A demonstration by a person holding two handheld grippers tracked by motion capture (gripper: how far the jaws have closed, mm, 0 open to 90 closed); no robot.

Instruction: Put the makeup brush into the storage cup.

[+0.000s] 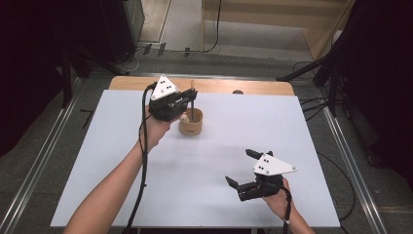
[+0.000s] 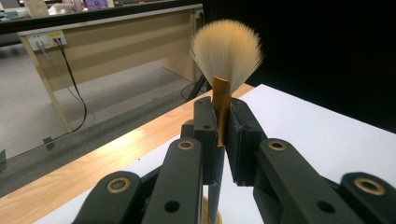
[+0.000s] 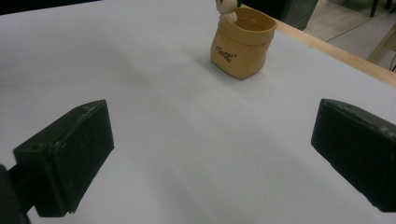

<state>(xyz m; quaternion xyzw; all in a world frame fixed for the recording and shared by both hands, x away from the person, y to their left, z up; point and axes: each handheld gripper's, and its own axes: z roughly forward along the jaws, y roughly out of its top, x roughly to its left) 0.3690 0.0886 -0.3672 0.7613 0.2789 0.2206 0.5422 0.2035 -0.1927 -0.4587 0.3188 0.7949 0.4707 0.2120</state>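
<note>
Left gripper [image 1: 187, 100] is clamped on the brush [image 2: 223, 65], held upright directly above the tan cup [image 1: 191, 124] on the white surface [image 1: 122, 161]. Right gripper [image 1: 241, 168] stands wide, holding nothing, well apart from the cup.

1. A white table [image 1: 122, 161] seen from above.
2. Left tongs [image 1: 191, 97] clamp an upright brush [image 1: 192, 100] whose lower end stands in a tan cup [image 1: 191, 126] near the far edge.
3. Right tongs [image 1: 242, 168] hover with jaws apart, well apart from the cup, near the front right.
</note>
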